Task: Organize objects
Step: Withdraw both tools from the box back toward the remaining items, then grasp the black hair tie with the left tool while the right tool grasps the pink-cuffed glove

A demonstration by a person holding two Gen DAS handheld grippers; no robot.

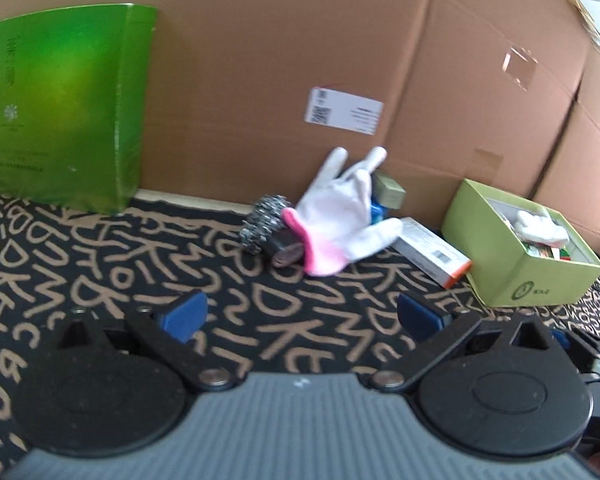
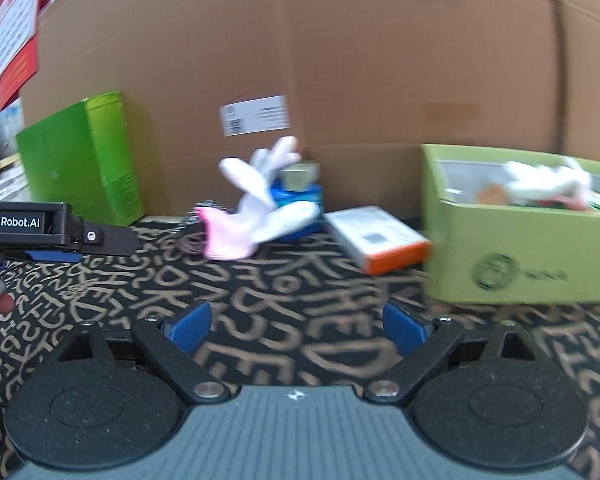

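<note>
White glove (image 1: pixel 336 216) draped over clutter beside open green box (image 1: pixel 500 276); both tongs (image 1: pixel 302 316) (image 2: pixel 296 326) wide apart, empty.

Soft even daylight, motion blur, strong fisheye bending at edges.

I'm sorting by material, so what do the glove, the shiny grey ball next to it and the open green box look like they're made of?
Glove: soft knitted fabric, matte white with a pink cuff, limp and creased.
Grey ball: probably a steel-wire scourer, a tangle of glinting strands.
Open green box: likely cardboard, matte, with flat folded walls and a printed logo.
Both grippers are open and hold nothing.
</note>
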